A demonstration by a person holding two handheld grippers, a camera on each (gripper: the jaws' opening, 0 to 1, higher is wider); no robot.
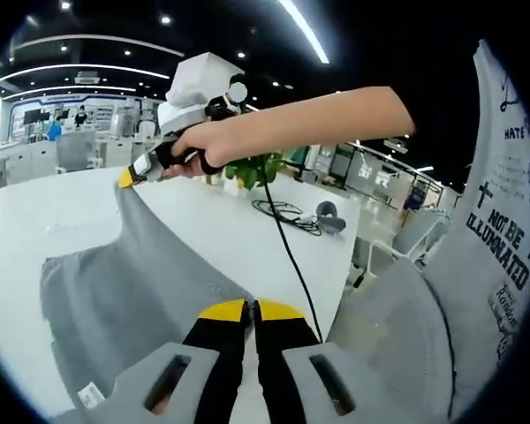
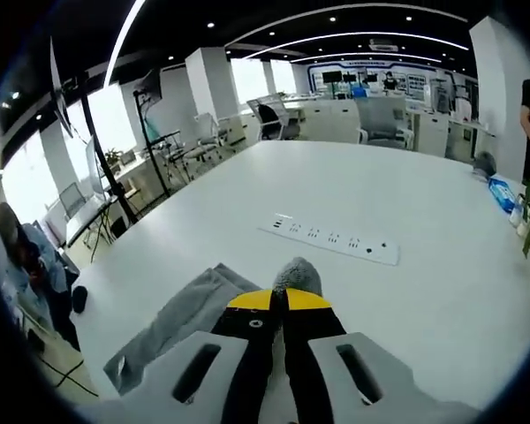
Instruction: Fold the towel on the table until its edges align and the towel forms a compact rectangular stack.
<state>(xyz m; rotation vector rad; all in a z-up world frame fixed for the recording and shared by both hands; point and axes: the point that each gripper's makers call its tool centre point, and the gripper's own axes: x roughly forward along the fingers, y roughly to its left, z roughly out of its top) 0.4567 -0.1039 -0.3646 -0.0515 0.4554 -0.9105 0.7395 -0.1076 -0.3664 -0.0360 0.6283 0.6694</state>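
Both claws, the left claw (image 1: 250,308) and right claw (image 2: 278,300), are pinching the gray towel (image 1: 150,274) corners, lifting it above the bench (image 2: 397,203) for folding.

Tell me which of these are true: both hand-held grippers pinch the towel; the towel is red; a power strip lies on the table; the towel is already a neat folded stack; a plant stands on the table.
1. Both grippers pinch the towel. True: the left hand-held gripper and the right hand-held gripper are each shut on grey cloth.
2. The towel is red. False: it is grey.
3. A power strip lies on the table. True.
4. The towel is a neat stack. False: it hangs lifted between the grippers.
5. A plant stands on the table. True.
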